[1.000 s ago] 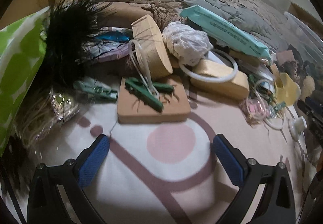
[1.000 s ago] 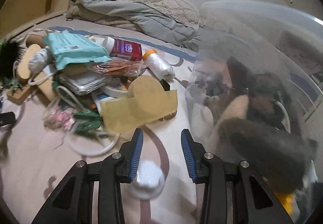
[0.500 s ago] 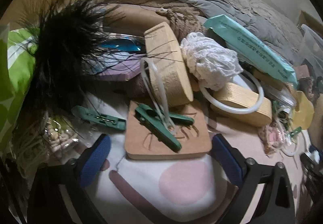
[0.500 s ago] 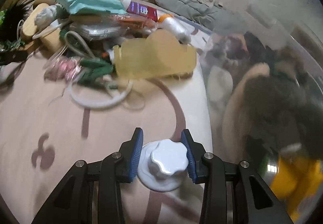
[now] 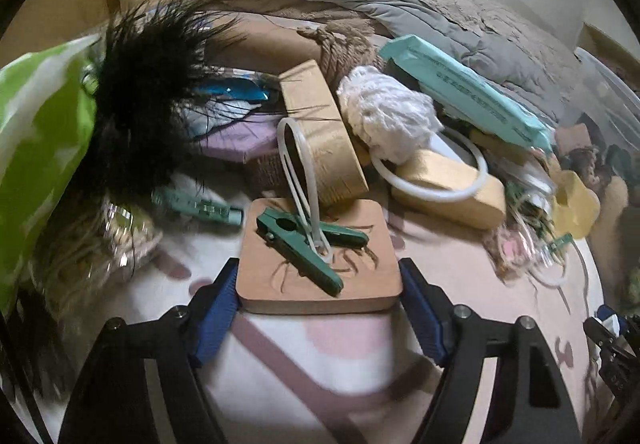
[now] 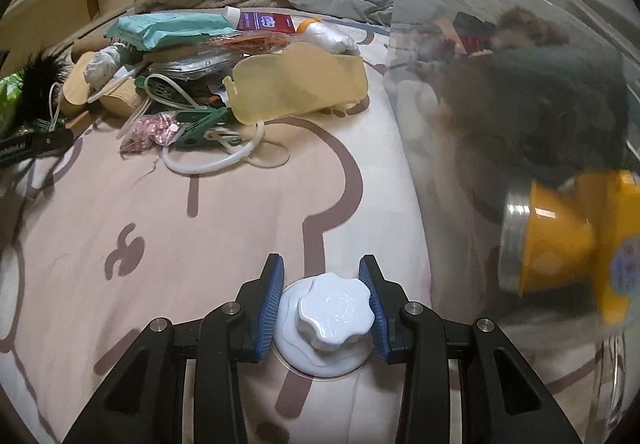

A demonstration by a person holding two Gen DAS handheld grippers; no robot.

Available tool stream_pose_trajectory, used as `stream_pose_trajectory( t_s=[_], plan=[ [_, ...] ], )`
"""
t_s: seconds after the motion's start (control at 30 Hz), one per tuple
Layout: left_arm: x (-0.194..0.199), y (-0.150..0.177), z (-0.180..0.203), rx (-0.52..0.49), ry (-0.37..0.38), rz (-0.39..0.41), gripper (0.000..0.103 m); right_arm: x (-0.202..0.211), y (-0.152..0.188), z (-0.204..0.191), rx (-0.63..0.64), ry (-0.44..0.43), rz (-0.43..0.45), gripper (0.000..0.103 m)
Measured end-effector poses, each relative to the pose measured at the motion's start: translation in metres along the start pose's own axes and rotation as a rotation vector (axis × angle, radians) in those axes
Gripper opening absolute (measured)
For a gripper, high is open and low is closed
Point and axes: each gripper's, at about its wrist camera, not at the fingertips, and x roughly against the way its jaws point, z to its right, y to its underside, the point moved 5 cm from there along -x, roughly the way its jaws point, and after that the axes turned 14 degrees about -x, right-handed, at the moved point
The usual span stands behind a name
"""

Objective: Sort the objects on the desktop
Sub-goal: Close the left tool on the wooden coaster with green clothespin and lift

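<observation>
The left claw [image 5: 318,308] was closing around a square wooden coaster [image 5: 318,264] that lay flat on the pink patterned bedsheet [image 5: 320,364], its blue pads [image 5: 216,308] at the coaster's two side edges; whether they already pressed on it could not be told. A green clothespin [image 5: 300,250] and a looped white cable tie [image 5: 298,168] rested on top of the coaster. Just beyond lay wooden blocks [image 5: 320,136], a ball of white yarn [image 5: 388,116], a white ring [image 5: 432,180] and a teal packet [image 5: 464,92], with a black feather tuft [image 5: 144,100] to the left. The right claw [image 6: 323,310] was clenched on a white knob [image 6: 334,310] with a round base, down on the sheet. To its right stood a clear plastic bin [image 6: 500,124] with a yellow flashlight [image 6: 560,240] inside. Farther off a pale yellow silicone piece [image 6: 300,80] lay at the near edge of the clutter.
</observation>
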Motion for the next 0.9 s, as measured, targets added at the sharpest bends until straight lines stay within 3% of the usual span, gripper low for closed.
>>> stream_pose_trajectory(
  t_s=[0.17, 0.57, 0.9],
  plan=[
    [0.015, 0.014, 0.018, -0.025, 0.033, -0.018, 0.077, 0.009, 0.011, 0.003, -0.019, -0.030, -0.009, 0.039],
    [0.060, 0.062, 0.056, -0.056, 0.139, -0.058, 0.077, 0.029, 0.036, 0.015, -0.190, -0.200, -0.079, 0.040],
    [0.086, 0.094, 0.079, -0.110, 0.179, -0.059, 0.077, 0.039, 0.047, 0.019, -0.314, -0.309, -0.135, 0.040]
  ],
)
